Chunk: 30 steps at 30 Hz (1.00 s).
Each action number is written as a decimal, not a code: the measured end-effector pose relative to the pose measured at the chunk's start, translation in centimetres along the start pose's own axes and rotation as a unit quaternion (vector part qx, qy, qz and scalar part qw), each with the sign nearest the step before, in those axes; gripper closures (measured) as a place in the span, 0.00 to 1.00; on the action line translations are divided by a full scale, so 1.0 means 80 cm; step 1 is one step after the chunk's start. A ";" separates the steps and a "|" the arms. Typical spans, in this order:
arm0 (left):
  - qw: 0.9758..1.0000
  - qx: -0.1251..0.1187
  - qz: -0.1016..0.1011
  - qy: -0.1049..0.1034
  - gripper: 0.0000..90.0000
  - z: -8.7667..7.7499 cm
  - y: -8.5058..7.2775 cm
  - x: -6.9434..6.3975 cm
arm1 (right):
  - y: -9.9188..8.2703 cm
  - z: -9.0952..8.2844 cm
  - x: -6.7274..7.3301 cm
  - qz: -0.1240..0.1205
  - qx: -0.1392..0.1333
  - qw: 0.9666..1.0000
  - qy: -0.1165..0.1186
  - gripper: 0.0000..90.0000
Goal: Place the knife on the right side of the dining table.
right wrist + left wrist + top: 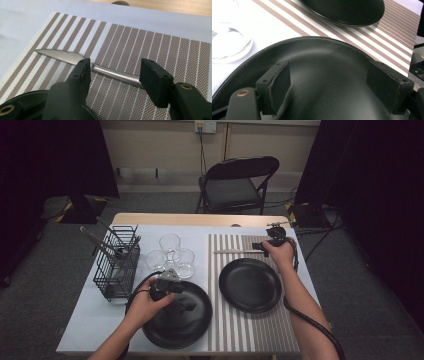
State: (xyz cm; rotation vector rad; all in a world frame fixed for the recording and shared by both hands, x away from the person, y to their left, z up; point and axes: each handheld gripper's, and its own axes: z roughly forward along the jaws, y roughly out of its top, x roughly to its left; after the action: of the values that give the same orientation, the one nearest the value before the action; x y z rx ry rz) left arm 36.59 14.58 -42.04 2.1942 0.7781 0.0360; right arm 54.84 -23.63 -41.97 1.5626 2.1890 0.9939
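Step in hand: we judge a table setting under way, the silver metal table knife (82, 63) just laid down
Knife location: flat on the brown-and-white striped woven placemat (155, 45), beyond the round black plate (250, 285)
Right gripper (113, 75): released, jaws apart above the knife handle
Left gripper (329, 87): jaws wide, empty, over the near black plate (324, 62)
Next move: we judge the right gripper should lift clear without nudging the knife

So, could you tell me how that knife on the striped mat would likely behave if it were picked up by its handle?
The knife looks all metal, so probably stiff. Its smooth rounded handle may slip or twist between pads. Lying flat on the mat, it seems unlikely to roll.
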 end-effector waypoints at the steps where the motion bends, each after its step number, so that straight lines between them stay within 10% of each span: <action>1: 1.000 -0.001 0.000 -0.002 0.21 0.000 0.000 0.000 | -0.001 -0.003 0.001 0.000 0.000 1.000 -0.002 0.45; 30: 1.000 -0.011 0.008 -0.011 0.22 -0.009 0.004 -0.006 | -0.020 -0.045 0.046 -0.024 -0.016 0.999 0.027 0.24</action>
State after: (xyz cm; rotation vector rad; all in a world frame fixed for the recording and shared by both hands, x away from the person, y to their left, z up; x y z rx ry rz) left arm 36.15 14.65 -41.24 2.1758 0.7450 0.0285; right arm 50.21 -21.93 -39.80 1.4777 2.2250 1.0636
